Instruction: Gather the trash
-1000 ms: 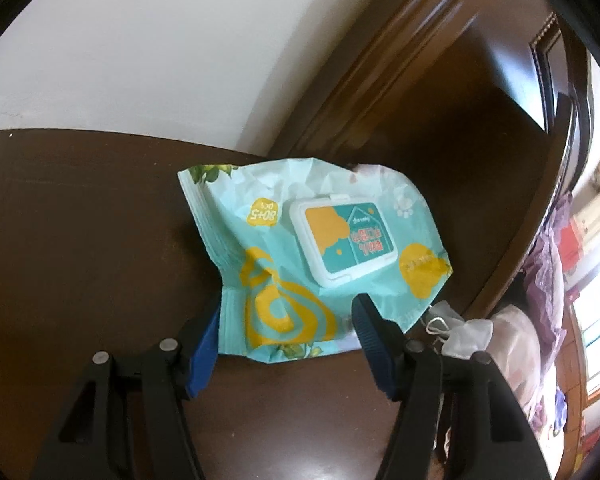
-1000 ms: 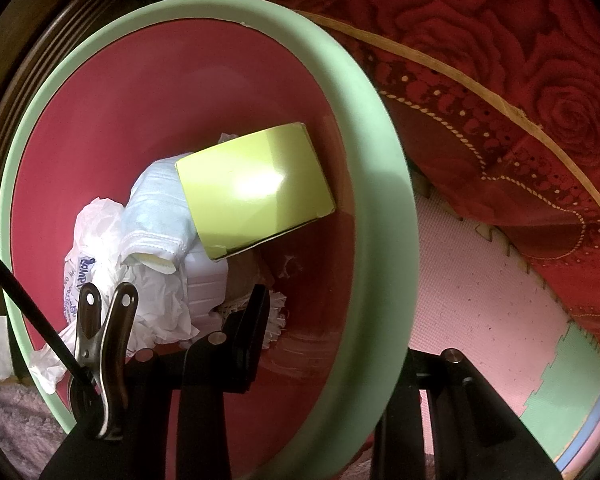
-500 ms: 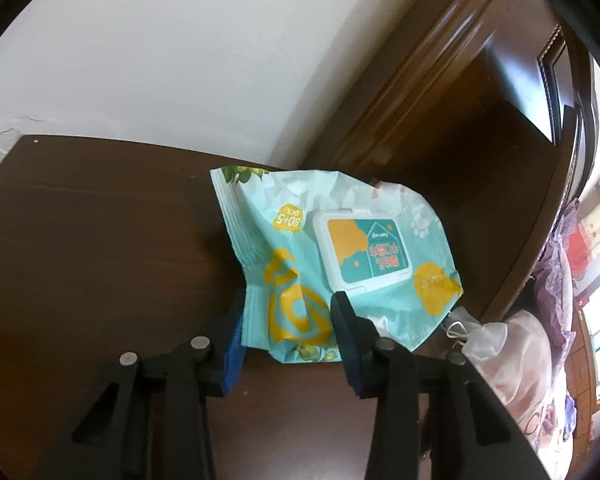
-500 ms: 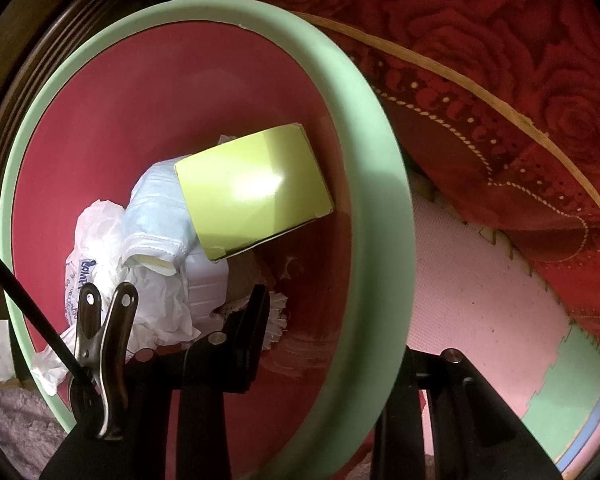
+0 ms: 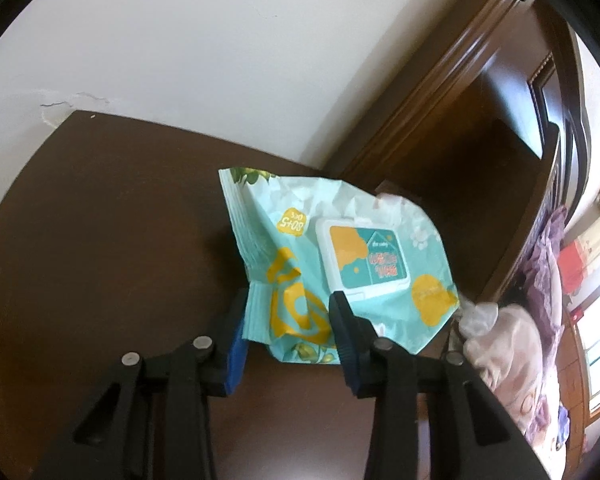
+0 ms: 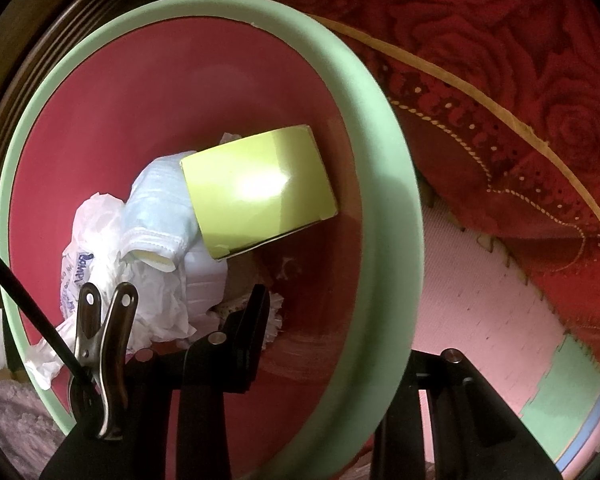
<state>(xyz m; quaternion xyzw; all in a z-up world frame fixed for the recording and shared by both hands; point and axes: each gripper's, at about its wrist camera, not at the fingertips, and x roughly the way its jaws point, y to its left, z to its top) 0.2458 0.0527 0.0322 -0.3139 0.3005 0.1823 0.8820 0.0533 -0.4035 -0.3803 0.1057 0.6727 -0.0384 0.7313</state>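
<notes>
Left wrist view: the left claw (image 5: 288,322) pinches the near end of a crumpled teal-and-yellow plastic wet-wipe pack (image 5: 340,264), its blue-padded fingers (image 5: 236,344) pressed on the bunched film; the jaws have just been closing on this end. The pack lies on a dark brown wooden counter (image 5: 100,260), its long axis running from the claw up and to the right, towards a dark wooden headboard (image 5: 480,128). Its white hinged lid (image 5: 362,258) faces up. A yellow roundel reads "80+5" upside down; the lid's orange lettering is not legible. A white wall (image 5: 220,40) stands behind.

Right wrist view: the right claw (image 6: 332,340) grips the mint-green rim of a red-lined round waste bin (image 6: 384,240), one finger inside, one outside. Within lie a lime-green cardboard box (image 6: 260,188), a pale blue folded diaper (image 6: 156,204) and a white crumpled plastic bag (image 6: 96,264) with illegible blue print.
</notes>
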